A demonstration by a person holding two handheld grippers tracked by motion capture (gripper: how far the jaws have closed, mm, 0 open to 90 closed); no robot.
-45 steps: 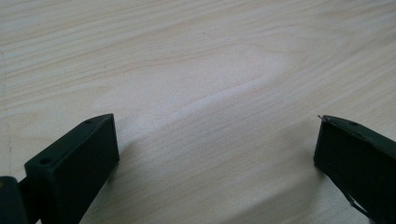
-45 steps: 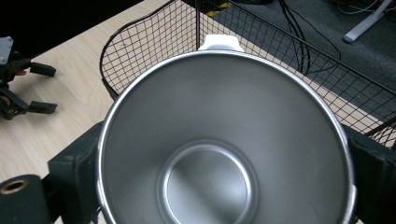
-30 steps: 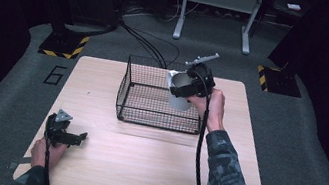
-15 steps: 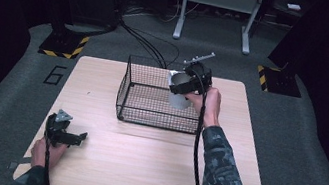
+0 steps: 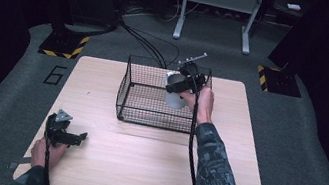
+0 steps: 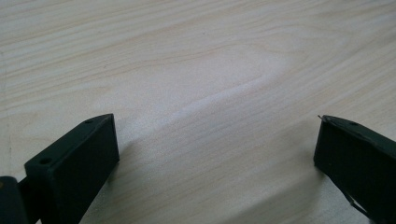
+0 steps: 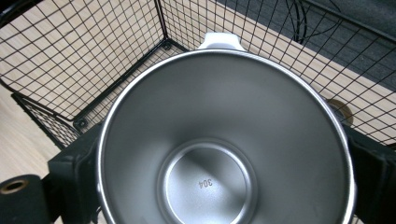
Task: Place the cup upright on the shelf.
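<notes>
Nearest the person, at about seven o'clock on the worktop [image 5: 140, 164], the left gripper [image 5: 75, 137] lies idle under a resting hand. In the left gripper view its jaws stand wide apart, released, with nothing but pale wood grain between them.

Farther in, at about one o'clock from the worktop's centre, the right gripper [image 5: 179, 86] carries a steel cup [image 5: 174, 96]. In the right gripper view the jaws are clenched on the cup [image 7: 224, 149] from either side of its rim; it is empty, and a small tab, perhaps a handle, sticks out from its far edge. The cup hangs over the right half of a black wire basket [image 5: 144, 94], at or just within its top rim. Whether its base touches the basket floor I cannot tell; it looks lifted.

As a judgement, the work seems to be setting the cup into the basket. The pick-up and carry are done. What is left is to lower it to the mesh floor, let go and draw the hand back.

The worktop is light wood and bare apart from the basket. Beyond it, at twelve o'clock, grey carpet carries trailing black cables [image 5: 145, 43], yellow-and-black striped floor plates and the feet of a grey metal stand [image 5: 216, 15]; the room behind is dark.
</notes>
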